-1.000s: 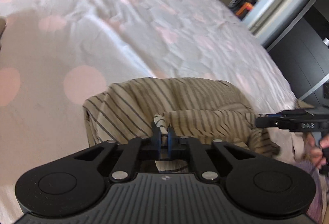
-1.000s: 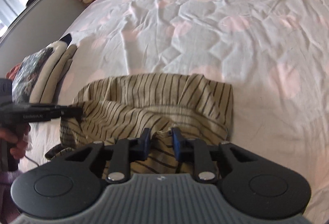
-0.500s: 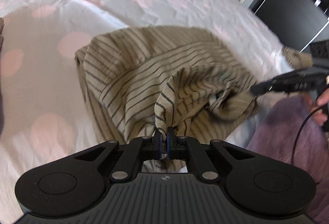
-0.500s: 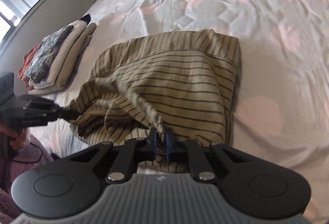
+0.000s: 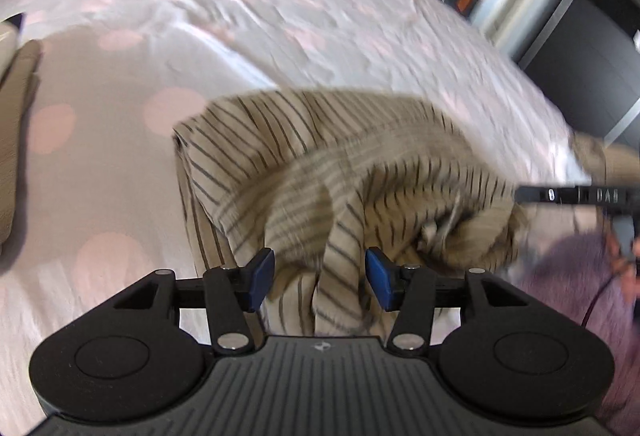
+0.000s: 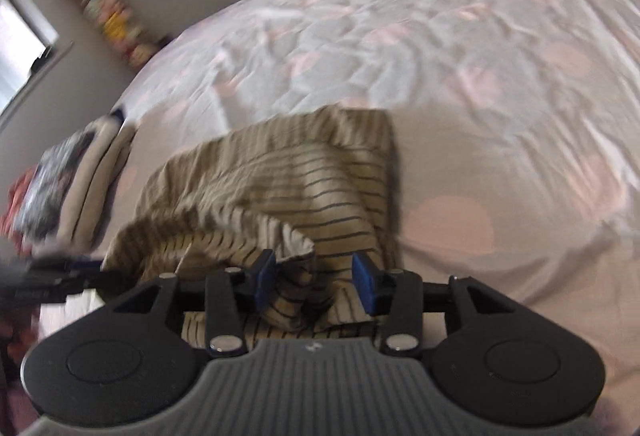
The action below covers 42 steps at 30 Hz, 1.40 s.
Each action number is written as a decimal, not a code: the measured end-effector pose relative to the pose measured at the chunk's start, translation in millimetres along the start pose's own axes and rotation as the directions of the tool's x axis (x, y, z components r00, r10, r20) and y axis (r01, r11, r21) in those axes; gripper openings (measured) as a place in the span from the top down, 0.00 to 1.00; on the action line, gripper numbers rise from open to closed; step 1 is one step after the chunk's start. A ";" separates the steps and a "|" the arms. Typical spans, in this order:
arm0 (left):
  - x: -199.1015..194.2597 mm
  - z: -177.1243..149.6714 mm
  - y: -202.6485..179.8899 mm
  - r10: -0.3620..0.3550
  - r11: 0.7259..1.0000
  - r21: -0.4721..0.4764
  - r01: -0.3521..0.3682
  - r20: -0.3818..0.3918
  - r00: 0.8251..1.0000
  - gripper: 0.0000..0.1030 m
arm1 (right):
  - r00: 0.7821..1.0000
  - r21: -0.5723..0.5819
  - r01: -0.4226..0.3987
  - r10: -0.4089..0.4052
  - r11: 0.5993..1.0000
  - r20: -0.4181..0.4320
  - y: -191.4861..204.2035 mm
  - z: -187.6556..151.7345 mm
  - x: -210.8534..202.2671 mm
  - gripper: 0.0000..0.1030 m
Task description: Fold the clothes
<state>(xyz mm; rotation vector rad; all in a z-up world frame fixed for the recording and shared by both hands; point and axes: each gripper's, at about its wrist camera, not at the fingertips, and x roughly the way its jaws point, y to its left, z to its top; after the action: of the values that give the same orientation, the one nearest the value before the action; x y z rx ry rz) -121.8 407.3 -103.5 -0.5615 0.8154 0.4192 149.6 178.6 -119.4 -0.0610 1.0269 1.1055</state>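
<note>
Your left gripper (image 5: 320, 286) and right gripper (image 6: 315, 286) have just opened, jaws apart, pads clear of the striped shirt (image 5: 332, 172) bunched between them on the bed (image 5: 280, 28).

The striped shirt (image 5: 320, 172) — beige cloth with thin dark stripes — lay bunched on the bed (image 5: 280, 28), near its front edge. Its far part lay fairly flat, with a straight folded edge on one side and a squared corner visible from the right wrist view (image 6: 360, 128). The near part was rumpled, heaped in loose folds, one fold standing up in a ridge toward the camera. A twisted flap of it hung loose at the front — touched by nothing on either side. On the left lay a stack of folded clothes (image 6: 68, 180), well apart from the shirt.
</note>
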 end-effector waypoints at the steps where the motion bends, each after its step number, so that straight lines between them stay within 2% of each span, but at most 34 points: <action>1: -3.2 -1.7 -0.2 -0.001 1.000 -0.023 0.001 0.021 1.000 0.53 | 1.000 0.040 0.000 -0.001 0.999 0.029 -3.1 -1.7 -4.9 0.55; 3: -9.1 -5.2 -1.0 0.003 0.998 -0.066 0.001 0.061 0.998 0.53 | 0.998 0.106 -0.038 0.032 0.994 0.062 -7.3 -7.5 -13.0 0.55; 7: -6.8 -7.6 -8.1 0.039 0.994 -0.103 -0.030 0.088 0.995 0.54 | 0.994 0.182 -0.080 0.066 0.980 0.082 -4.1 -19.3 -16.1 0.56; 12: 8.3 -7.0 -8.6 0.048 0.991 -0.131 -0.040 0.062 0.997 0.56 | 0.998 0.213 -0.055 0.054 0.975 0.011 3.9 -20.5 1.8 0.56; 16: 16.5 -9.6 -0.9 0.023 0.985 -0.172 -0.014 0.048 0.999 0.72 | 1.000 0.258 -0.022 0.025 0.966 -0.011 4.7 -19.3 19.3 0.55; 17: 16.3 -9.8 0.3 0.016 0.984 -0.178 -0.007 0.051 0.999 0.73 | 0.999 0.278 -0.038 0.043 0.960 -0.012 3.1 -19.4 23.7 0.56; 18: 16.0 -10.0 1.6 0.010 0.983 -0.183 0.000 0.053 0.999 0.80 | 0.999 0.294 -0.046 0.052 0.955 -0.013 1.3 -20.2 26.6 0.56; 20: 15.0 -12.2 2.5 -0.001 0.981 -0.192 0.014 0.067 0.998 0.86 | 0.999 0.294 -0.035 0.040 0.955 -0.009 1.4 -21.8 28.0 0.69; 21: 13.0 -12.9 4.0 -0.010 0.979 -0.200 0.025 0.078 0.997 0.94 | 0.999 0.290 -0.035 0.039 0.956 -0.005 1.9 -22.9 26.5 0.83; 22: 10.3 -13.6 5.8 -0.019 0.977 -0.208 0.037 0.089 0.996 0.96 | 0.999 0.286 -0.039 0.042 0.957 -0.001 2.2 -23.7 24.6 0.88; 24: 3.8 -15.0 8.5 -0.052 0.973 -0.219 0.077 0.115 0.992 0.98 | 0.999 0.274 -0.047 0.046 0.961 0.012 2.9 -24.5 18.6 0.94; 26: -3.8 -14.5 9.8 -0.083 0.970 -0.214 0.111 0.137 0.987 0.99 | 0.997 0.241 -0.083 0.079 0.967 0.025 5.1 -22.8 8.8 0.95; 28: -13.1 -13.6 10.9 -0.100 0.972 -0.196 0.130 0.155 0.983 0.99 | 0.991 0.169 -0.135 0.130 0.976 0.037 9.8 -18.3 -3.5 0.95; 30: -23.1 -12.3 11.3 -0.108 0.976 -0.168 0.136 0.169 0.980 0.99 | 0.992 0.039 -0.126 0.125 0.991 0.014 17.6 -11.6 -13.5 0.95; 33: -25.0 -9.2 2.2 -0.073 0.994 -0.080 0.080 0.089 0.993 0.99 | 1.000 -0.152 -0.014 0.012 0.988 -0.018 25.8 -7.3 -18.7 0.95; 35: -16.7 -12.1 -11.6 -0.016 1.000 0.018 0.016 -0.001 1.000 0.99 | 0.998 -0.198 0.000 -0.012 0.980 -0.059 25.4 -9.3 -14.5 0.95; 39: 4.3 -23.0 -36.1 0.062 0.979 0.199 -0.032 -0.144 0.988 0.99 | 0.987 -0.281 0.030 -0.072 0.959 -0.140 29.0 -19.1 1.9 0.95; 42: 15.4 -27.7 -44.5 0.062 0.964 0.266 0.000 -0.226 0.972 0.99 | 0.979 -0.365 0.026 -0.099 0.930 -0.181 34.6 -22.4 5.3 0.86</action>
<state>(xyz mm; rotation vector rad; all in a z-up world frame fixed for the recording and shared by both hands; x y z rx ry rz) -103.3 357.7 -117.2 -0.3517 1.0883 0.2690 109.1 188.1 -121.0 -0.5061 0.9761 1.2365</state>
